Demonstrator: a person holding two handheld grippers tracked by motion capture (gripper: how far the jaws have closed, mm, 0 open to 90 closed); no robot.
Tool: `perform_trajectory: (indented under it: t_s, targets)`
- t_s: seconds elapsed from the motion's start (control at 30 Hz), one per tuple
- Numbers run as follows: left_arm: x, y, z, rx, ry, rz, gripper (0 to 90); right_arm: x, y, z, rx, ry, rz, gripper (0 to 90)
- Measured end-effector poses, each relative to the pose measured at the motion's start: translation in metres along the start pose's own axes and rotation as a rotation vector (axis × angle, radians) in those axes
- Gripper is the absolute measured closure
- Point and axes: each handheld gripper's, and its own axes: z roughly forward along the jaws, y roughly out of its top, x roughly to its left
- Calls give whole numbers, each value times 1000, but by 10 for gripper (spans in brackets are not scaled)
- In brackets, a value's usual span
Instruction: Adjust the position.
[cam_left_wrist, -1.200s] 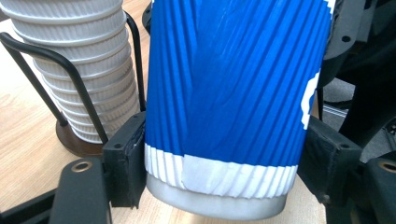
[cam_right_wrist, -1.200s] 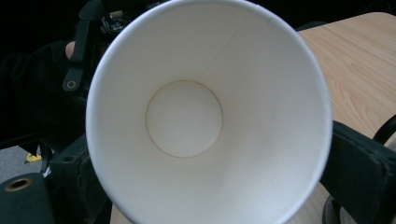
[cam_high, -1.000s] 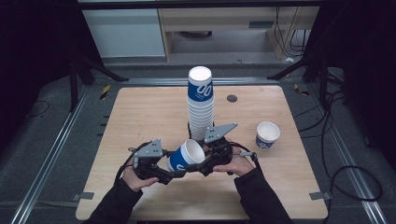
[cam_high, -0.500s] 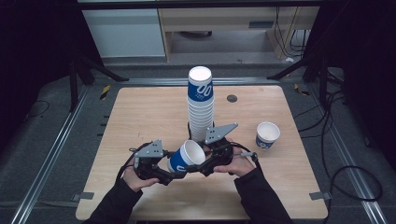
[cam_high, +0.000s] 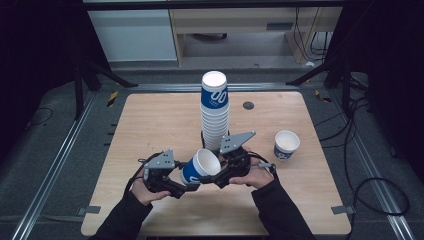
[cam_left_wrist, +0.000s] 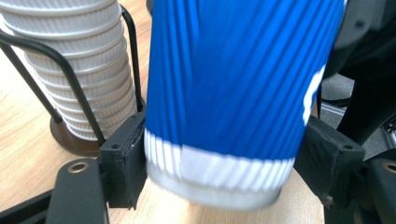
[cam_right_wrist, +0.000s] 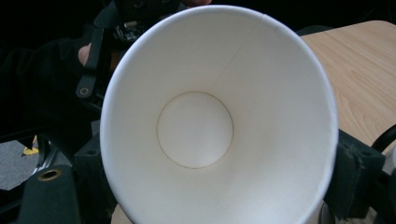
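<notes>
Low in the middle of the high view two black-sleeved forearms come up from the bottom edge, each hand carrying one gripper, two in all. Between them hangs one blue paper cup (cam_high: 200, 167), tipped on its side just above the surface (cam_high: 150, 125), its white mouth turned toward the upper right of the frame.

The left gripper (cam_high: 186, 186) reaches in from the lower left, hand low and near the surface. In the left gripper view its two black jaws stand on either side of the cup's narrow base; the left pad touches the white band at the foot, while the right pad sits just beside it and I cannot tell whether it presses. Those jaws have just been opening, with the cup between them.

The right gripper (cam_high: 212, 179) comes from the lower right, wrist angled inward, grey plate up. Its jaws have just been closing. In the right gripper view the cup's open mouth faces the camera, empty and white inside, its rim bent into an oval between the two jaws, so this gripper is clenched on the cup.

Just behind, at the centre of the frame, one tall stack of nested cups (cam_high: 215, 112) stands upright in a black wire holder (cam_left_wrist: 70, 74) on a round dark base.

Right of centre, well apart, one single cup (cam_high: 286, 145) stands upright, open and empty.
</notes>
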Motion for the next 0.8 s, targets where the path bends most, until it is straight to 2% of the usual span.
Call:
perform_trajectory:
  t_s: [0.5,0.67,0.8]
  targets:
    - [4,-4,1,23,8,-21,254,0,4,-22,-29,-48,-17,168]
    - [6,-6,-1,28,19,-32,256,0,4,-29,-37,-64,-18,168]
    - [9,-9,-4,34,42,-49,261,0,3,-35,-34,-95,-20,168]
